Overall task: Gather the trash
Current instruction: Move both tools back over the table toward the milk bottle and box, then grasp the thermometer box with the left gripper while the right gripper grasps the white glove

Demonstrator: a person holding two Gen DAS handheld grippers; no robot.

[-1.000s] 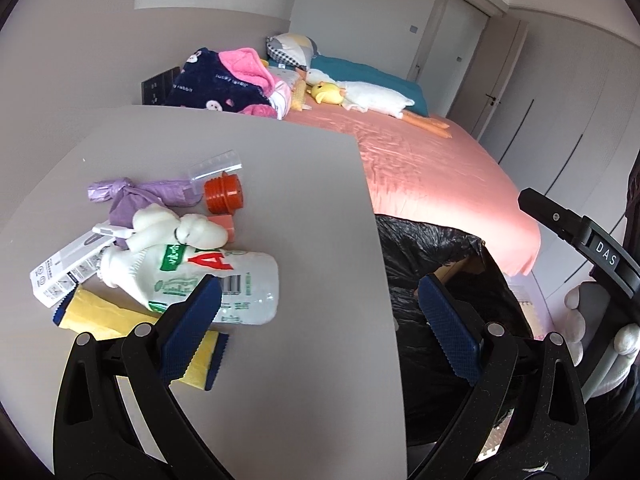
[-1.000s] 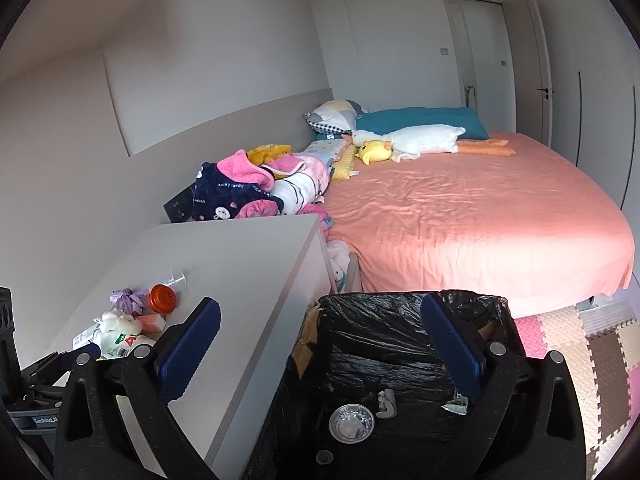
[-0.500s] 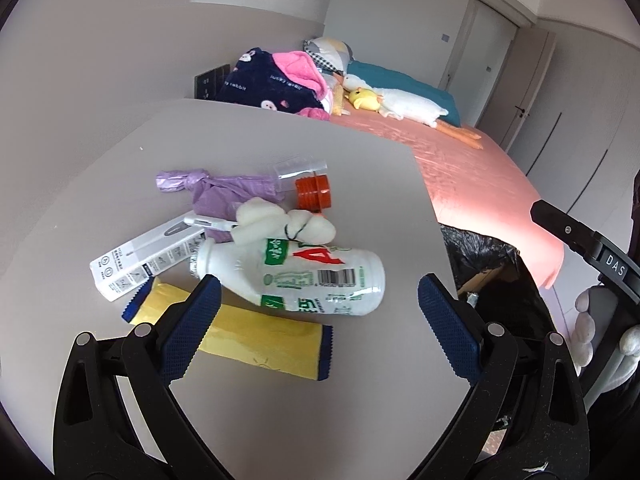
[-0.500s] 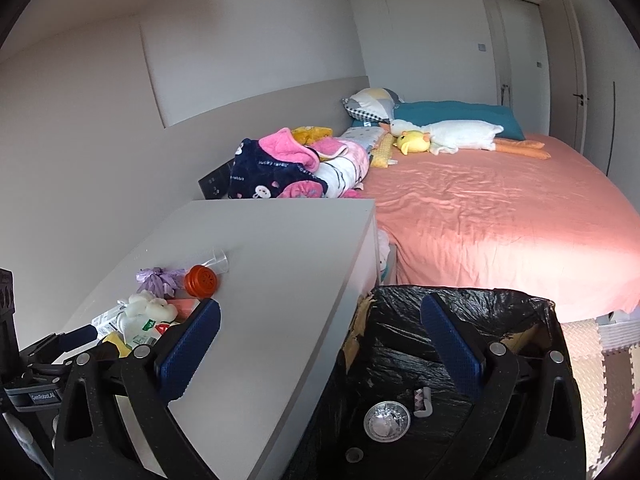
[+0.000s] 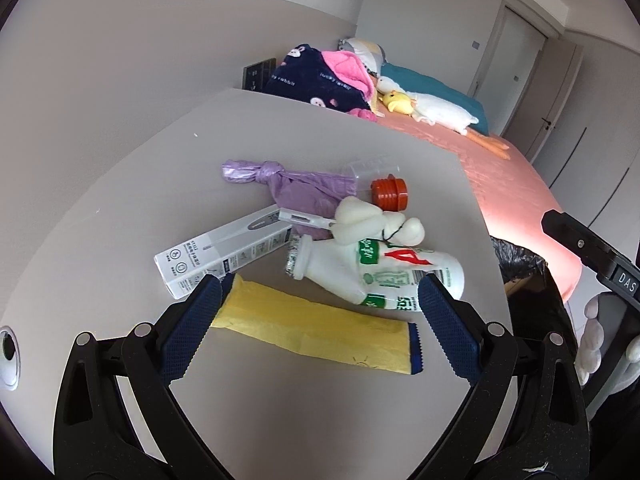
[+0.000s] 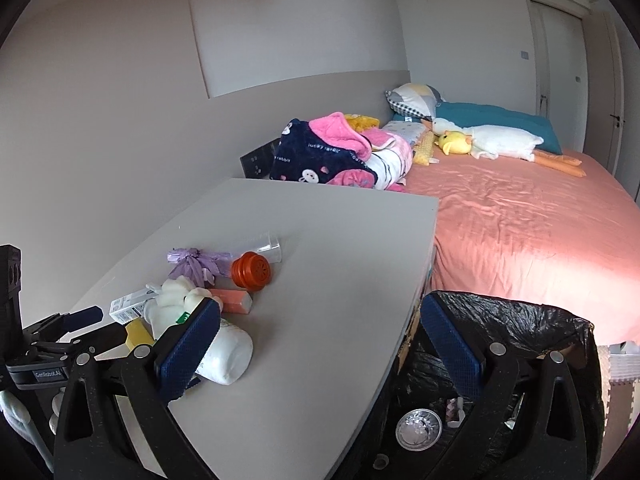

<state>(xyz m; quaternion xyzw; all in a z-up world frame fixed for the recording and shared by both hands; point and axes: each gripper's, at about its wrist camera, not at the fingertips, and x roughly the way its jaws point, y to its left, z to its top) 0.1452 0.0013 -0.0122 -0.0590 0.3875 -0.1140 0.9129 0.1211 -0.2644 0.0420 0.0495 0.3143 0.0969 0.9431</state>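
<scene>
Trash lies in a pile on the grey table (image 5: 280, 420): a white milk bottle (image 5: 384, 272) on its side, a flat yellow wrapper (image 5: 316, 326), a white carton box (image 5: 224, 250), a knotted purple bag (image 5: 296, 186), an orange cap (image 5: 389, 194), a clear plastic cup (image 5: 372, 168) and a white foam piece (image 5: 372, 222). My left gripper (image 5: 318, 326) hangs open just above the yellow wrapper, holding nothing. My right gripper (image 6: 316, 344) is open over the table's right edge, beside the bin lined with a black bag (image 6: 520, 344).
A bed with a pink sheet (image 6: 520, 232) runs behind the table, with folded clothes (image 6: 332, 152), pillows and a plush duck (image 6: 480, 142). The bin holds a foil lid (image 6: 418, 434) and scraps. A person's white-gloved hand (image 5: 596, 344) holds the right gripper.
My left gripper swung left from the bin's edge over the table and closer to the pile, now over the yellow wrapper. The right gripper shifted left toward the table. Both stayed open.
</scene>
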